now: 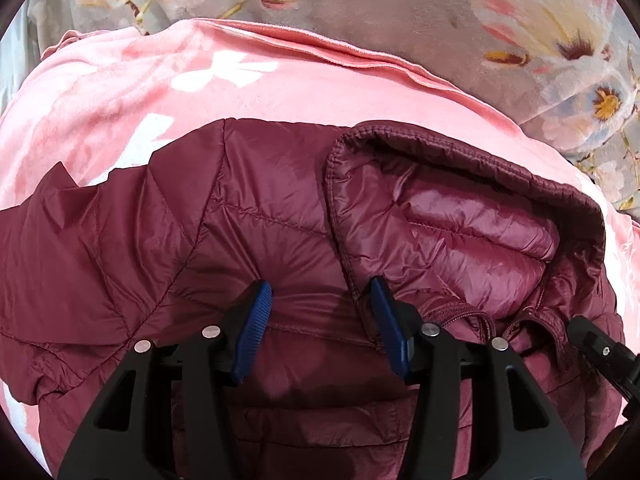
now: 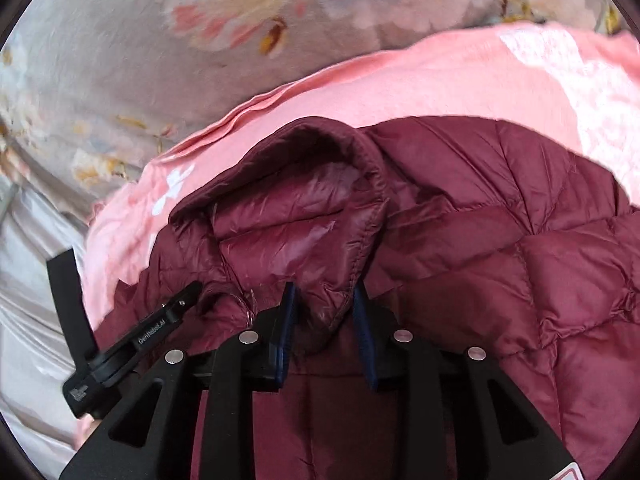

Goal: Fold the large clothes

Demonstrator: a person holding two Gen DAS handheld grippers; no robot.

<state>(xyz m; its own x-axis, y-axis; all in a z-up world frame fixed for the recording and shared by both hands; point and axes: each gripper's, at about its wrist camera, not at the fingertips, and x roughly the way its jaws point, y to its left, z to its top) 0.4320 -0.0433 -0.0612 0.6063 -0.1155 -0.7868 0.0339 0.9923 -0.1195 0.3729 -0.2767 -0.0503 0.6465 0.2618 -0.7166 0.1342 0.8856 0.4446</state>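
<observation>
i'm looking down at a quilted maroon puffer jacket [image 1: 248, 240] spread over a pink plush blanket with white prints [image 1: 200, 80], which lies on a grey floral bedspread [image 1: 380, 0]. my left gripper [image 1: 322, 292] hangs over the jacket beside its hood [image 1: 472, 216], blue pads apart, gripping nothing. my right gripper [image 2: 324, 294] sits at the hood's base – pads partly apart, a fold of hood edge between them, not visibly pinched.

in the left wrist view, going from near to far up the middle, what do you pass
Left gripper → maroon puffer jacket → pink blanket → grey floral bedspread.
</observation>
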